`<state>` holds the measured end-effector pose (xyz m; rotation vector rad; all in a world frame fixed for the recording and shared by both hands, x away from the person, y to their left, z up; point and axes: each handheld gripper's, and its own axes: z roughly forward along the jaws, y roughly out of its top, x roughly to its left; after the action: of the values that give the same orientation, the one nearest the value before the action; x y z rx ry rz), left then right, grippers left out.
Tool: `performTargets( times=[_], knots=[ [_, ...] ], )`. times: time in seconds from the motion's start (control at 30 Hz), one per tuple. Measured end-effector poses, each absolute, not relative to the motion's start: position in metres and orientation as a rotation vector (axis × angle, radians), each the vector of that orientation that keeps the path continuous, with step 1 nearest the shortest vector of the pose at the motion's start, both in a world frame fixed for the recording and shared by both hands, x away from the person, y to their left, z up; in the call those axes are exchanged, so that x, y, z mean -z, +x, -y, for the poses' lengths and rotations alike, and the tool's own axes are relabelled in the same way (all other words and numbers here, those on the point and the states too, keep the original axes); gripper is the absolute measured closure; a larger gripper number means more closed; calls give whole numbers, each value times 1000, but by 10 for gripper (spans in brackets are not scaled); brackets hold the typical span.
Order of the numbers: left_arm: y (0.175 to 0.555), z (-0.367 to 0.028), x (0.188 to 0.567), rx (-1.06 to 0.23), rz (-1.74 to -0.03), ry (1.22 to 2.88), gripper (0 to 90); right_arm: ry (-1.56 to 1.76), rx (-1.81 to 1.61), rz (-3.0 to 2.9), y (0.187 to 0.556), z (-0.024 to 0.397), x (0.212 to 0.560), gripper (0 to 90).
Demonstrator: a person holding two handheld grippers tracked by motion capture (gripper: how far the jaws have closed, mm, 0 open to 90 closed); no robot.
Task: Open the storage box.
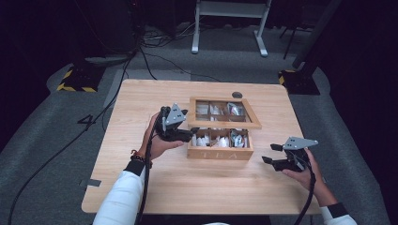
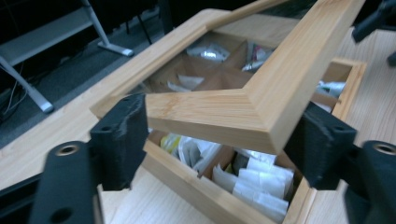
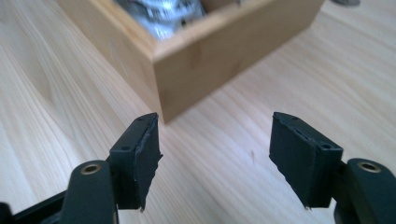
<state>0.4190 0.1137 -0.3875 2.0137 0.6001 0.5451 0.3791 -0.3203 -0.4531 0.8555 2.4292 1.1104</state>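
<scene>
A wooden tea box marked TEA stands mid-table, its compartments full of white tea bags. Its glass-paned lid hangs part-raised over the box. My left gripper reaches in from the box's left side. In the left gripper view the jaws are shut on the near corner of the lid, one pad against each side, above the box rim. My right gripper hovers low over the table just right of the box. It is open, with nothing between its jaws, facing a box corner.
The light wooden table has bare room in front of and beside the box. A small dark round thing lies near the far edge behind the box. Cables and a white desk frame are on the floor beyond.
</scene>
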Motion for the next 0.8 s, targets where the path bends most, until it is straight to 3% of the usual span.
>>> performTargets(
  times=[0.37,0.8],
  knots=[
    [427,-114,373,-556,-577,1977,387,920,-1075,-2438,375,336,472,337],
    [443,-119,360,-551,-561,1954,459,931,-1078,-2487,375,336,489,327]
  ],
)
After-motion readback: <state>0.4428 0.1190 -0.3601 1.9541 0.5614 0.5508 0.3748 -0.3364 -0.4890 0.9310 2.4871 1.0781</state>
